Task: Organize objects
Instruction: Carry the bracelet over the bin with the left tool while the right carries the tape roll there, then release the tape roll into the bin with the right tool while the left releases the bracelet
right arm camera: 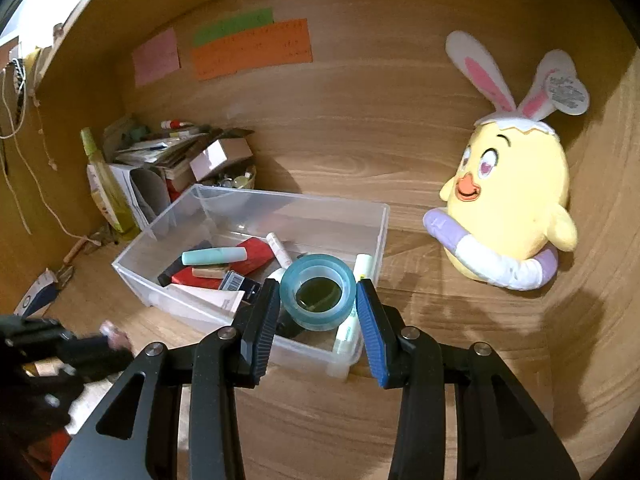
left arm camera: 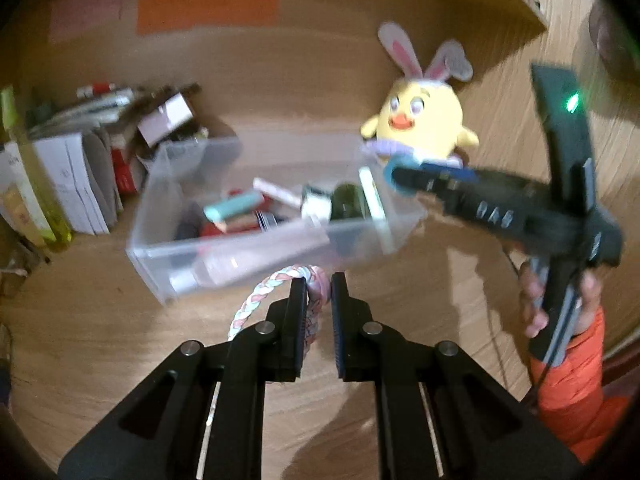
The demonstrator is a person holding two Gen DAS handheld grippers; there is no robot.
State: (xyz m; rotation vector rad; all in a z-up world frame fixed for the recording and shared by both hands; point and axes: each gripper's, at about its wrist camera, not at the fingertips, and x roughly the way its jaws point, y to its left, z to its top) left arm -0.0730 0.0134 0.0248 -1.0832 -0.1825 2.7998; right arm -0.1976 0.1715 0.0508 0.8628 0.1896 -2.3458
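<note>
My left gripper [left arm camera: 319, 286] is shut on a braided pastel cord loop [left arm camera: 256, 300] and holds it just in front of the clear plastic bin [left arm camera: 160, 256]. My right gripper [right arm camera: 318, 292] is shut on a blue roll of clear tape [right arm camera: 318, 292], held over the bin's near right corner [right arm camera: 340, 360]. The bin holds several small items: a teal tube [right arm camera: 214, 257], red boxes [right arm camera: 256, 256], a white stick [right arm camera: 280, 250]. In the left wrist view the right gripper [left arm camera: 404, 178] reaches in from the right over the bin.
A yellow chick plush with bunny ears [right arm camera: 512, 208] sits at the right against the wooden wall. A pile of books, boxes and a green bottle [right arm camera: 108, 188] stands at the back left. Coloured paper notes [right arm camera: 252, 48] hang on the back wall.
</note>
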